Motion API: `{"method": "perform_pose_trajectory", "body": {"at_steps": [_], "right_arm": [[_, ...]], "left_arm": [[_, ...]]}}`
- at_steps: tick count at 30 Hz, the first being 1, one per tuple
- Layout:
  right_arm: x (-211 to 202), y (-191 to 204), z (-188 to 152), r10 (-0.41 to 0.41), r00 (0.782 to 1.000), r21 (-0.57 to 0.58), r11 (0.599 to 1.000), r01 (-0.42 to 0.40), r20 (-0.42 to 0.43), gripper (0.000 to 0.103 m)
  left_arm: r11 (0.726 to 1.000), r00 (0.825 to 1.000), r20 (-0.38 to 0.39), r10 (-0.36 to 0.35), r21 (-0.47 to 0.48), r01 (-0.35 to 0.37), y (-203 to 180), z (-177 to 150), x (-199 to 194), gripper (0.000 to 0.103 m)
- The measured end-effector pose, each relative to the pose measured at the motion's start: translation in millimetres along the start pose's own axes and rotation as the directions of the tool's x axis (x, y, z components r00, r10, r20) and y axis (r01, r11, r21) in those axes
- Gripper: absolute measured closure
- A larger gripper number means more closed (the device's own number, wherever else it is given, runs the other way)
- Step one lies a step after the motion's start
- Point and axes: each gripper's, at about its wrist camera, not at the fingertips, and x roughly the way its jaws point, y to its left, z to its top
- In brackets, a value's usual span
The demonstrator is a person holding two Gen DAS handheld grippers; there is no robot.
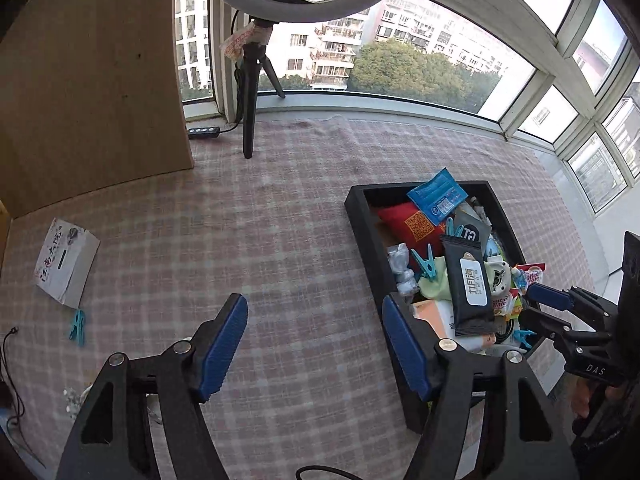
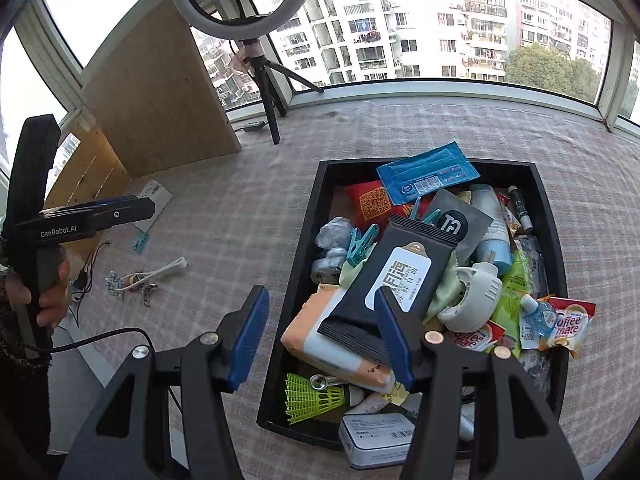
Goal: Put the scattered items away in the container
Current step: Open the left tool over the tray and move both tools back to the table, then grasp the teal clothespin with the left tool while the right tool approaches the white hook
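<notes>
Over checked cloth: left tool, right tool wide, empty; rectangular black tray heaped.

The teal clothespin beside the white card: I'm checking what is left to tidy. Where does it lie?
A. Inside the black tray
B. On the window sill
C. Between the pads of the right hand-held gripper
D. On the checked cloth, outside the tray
D: the teal clothespin lies on the checked cloth just below the white card, well to the left of the black tray.
</notes>
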Motion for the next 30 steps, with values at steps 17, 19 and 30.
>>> {"method": "perform_pose_trajectory", "body": {"at_steps": [17, 19, 30], "right_arm": [[121, 259, 19, 0.159, 0.964, -0.455, 0.856, -0.243, -0.215, 0.057], [132, 286, 17, 0.167, 0.955, -0.503, 0.82, -0.272, -0.244, 0.057], [190, 386, -26, 0.167, 0.886, -0.695, 0.564, -0.446, -0.433, 0.07]], "left_arm": [[0.914, 0.974, -0.021, 0.226, -0.342, -0.219, 284, -82, -91, 0.05], [0.908, 0.972, -0.025, 0.234, -0.35, -0.228, 297, -86, -92, 0.05], [0.95, 0.979, -0.14, 0.146, -0.257, -0.179, 333, -78, -18, 0.056]]}}
